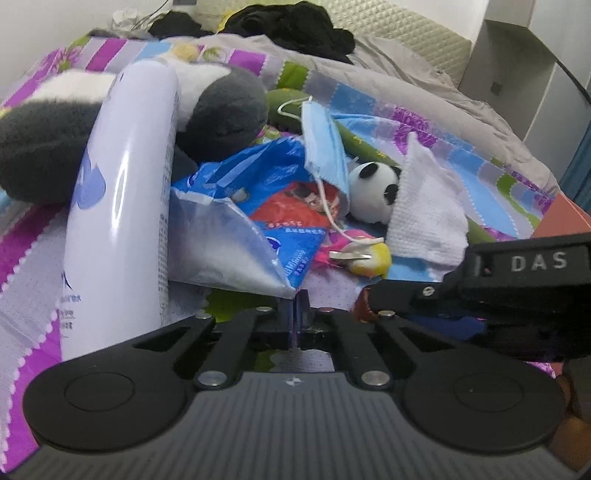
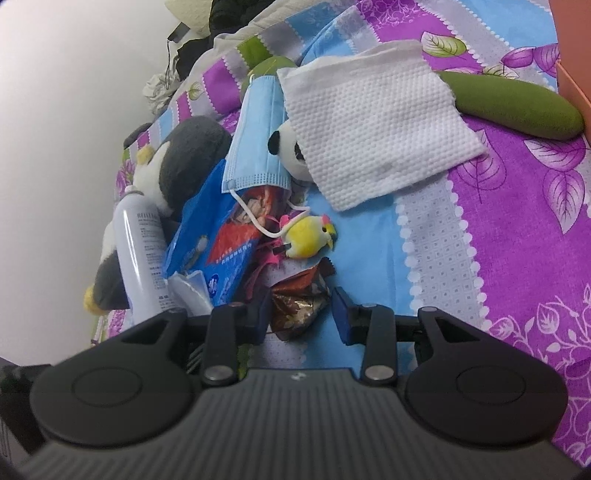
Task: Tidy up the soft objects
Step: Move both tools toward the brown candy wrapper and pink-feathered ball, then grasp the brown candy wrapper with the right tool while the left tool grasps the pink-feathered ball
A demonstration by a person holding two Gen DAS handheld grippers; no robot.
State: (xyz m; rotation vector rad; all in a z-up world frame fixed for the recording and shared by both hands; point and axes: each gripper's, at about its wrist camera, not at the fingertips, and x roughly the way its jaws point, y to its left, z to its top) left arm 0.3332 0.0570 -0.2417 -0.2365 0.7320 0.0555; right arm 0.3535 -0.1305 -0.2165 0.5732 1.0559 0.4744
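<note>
A pile lies on the patterned bedspread (image 2: 517,229). My left gripper (image 1: 295,317) is shut on the corner of a blue plastic tissue pack (image 1: 251,206), also in the right wrist view (image 2: 207,240). My right gripper (image 2: 301,314) is open, its jaws on either side of a brown foil wrapper (image 2: 299,302). Nearby lie a yellow parrot toy (image 2: 310,236), a small panda plush (image 1: 373,188), a blue face mask (image 2: 255,147), a white cloth (image 2: 373,125), a grey-and-white penguin plush (image 1: 221,114) and a green plush (image 2: 517,103).
A white spray bottle (image 1: 122,206) leans against the penguin plush at the left. An orange box (image 1: 561,221) stands at the right edge. Black clothes (image 1: 291,26) and a grey blanket (image 1: 406,81) lie at the bed's far end. A white wall (image 2: 55,147) runs along the bed.
</note>
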